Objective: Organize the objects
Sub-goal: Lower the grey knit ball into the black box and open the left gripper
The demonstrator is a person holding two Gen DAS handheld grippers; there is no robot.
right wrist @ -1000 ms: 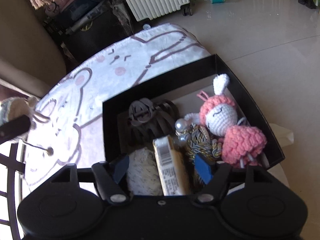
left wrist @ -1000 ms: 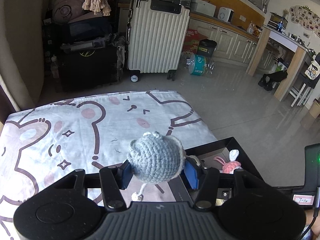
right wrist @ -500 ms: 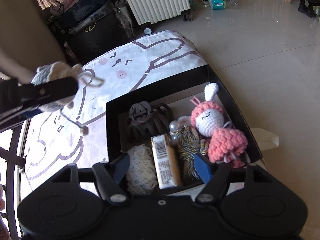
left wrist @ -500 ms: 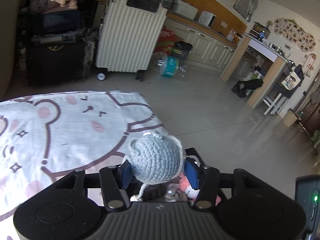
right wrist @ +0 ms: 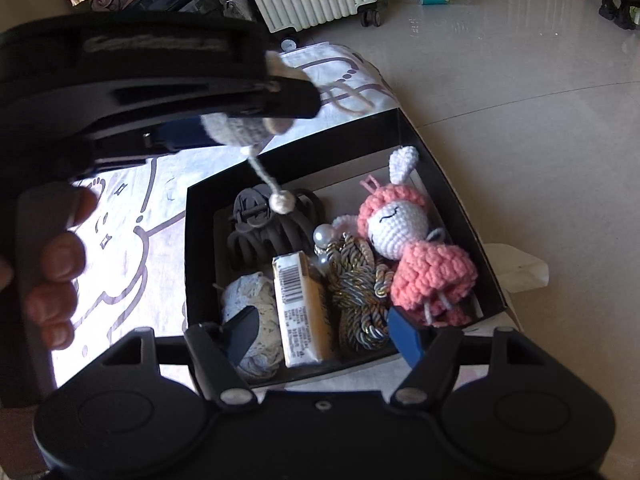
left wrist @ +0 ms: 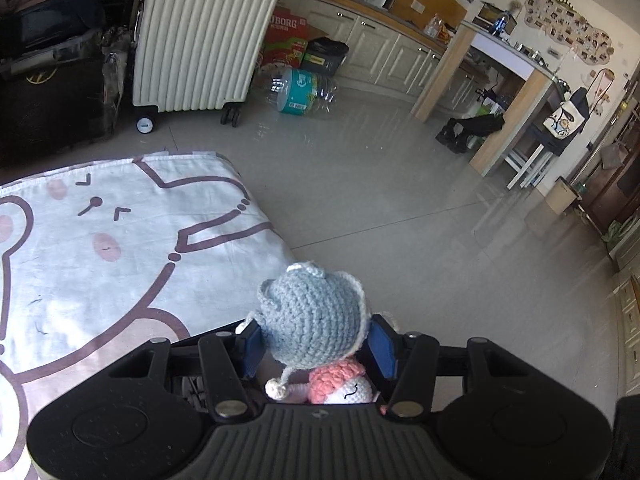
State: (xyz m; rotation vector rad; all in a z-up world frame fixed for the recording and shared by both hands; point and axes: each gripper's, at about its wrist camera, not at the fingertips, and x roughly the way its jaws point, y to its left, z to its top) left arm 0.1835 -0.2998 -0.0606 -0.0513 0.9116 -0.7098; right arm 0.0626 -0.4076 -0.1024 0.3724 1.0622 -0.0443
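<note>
My left gripper (left wrist: 316,346) is shut on a grey-blue crocheted toy (left wrist: 312,320) and holds it in the air above the black box (right wrist: 288,168). In the right wrist view the toy (right wrist: 244,130) hangs over the box's far left part, its cord and ball (right wrist: 282,202) dangling. The box holds a pink crocheted bunny doll (right wrist: 416,248), a dark hair claw (right wrist: 272,224), a wrapped bar (right wrist: 300,304), a twisted cord bundle (right wrist: 356,292) and a pale knit piece (right wrist: 256,320). My right gripper (right wrist: 324,334) is open and empty at the box's near edge.
The box sits at the right end of a table covered with a white bear-print cloth (left wrist: 100,240). Beyond the edge is a tiled floor (left wrist: 400,200) with a white suitcase (left wrist: 200,36), water bottles (left wrist: 300,88) and dark bags (left wrist: 52,80).
My left gripper has carried the grey-blue toy rightward from over the cloth to above the box. The right gripper has drawn back slightly and stays open.
</note>
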